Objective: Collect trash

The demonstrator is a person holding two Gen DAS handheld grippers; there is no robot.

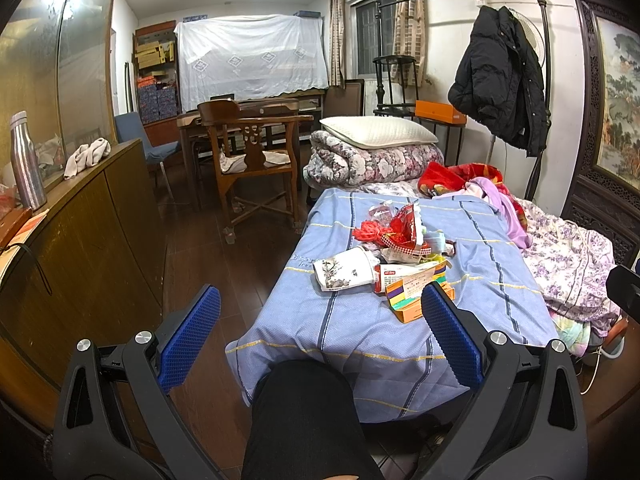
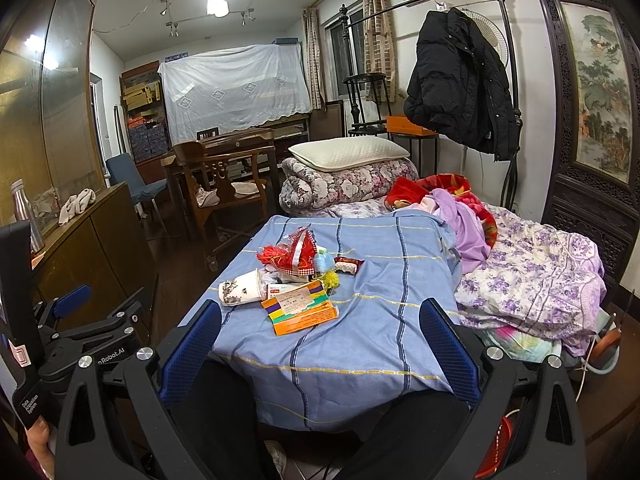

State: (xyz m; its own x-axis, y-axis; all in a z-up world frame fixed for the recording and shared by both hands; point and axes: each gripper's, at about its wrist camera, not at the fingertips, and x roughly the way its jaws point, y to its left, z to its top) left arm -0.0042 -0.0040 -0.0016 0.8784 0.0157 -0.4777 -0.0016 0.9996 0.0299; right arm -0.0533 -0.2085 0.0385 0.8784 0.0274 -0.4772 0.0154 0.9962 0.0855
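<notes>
A pile of trash lies on the blue striped sheet [image 1: 360, 332] of the bed: a crushed paper cup [image 1: 344, 274], an orange and yellow medicine box [image 1: 416, 298], a red wrapper [image 1: 406, 228] and red string [image 1: 370, 234]. The same pile shows in the right wrist view: cup [image 2: 240, 286], box [image 2: 300, 308], red wrapper [image 2: 300, 252]. My left gripper [image 1: 320, 316] is open and empty, short of the pile. My right gripper [image 2: 320, 332] is open and empty, above the sheet's near end. The left gripper also shows at the left of the right wrist view [image 2: 76, 320].
A wooden cabinet [image 1: 80, 240] with a steel bottle [image 1: 26, 160] stands on the left. A wooden chair [image 1: 256, 160] stands beyond the bed's left side. Folded quilts and a pillow [image 1: 376, 132] lie further back, loose floral bedding [image 2: 532, 276] on the right. The person's dark legs [image 1: 304, 420] are below.
</notes>
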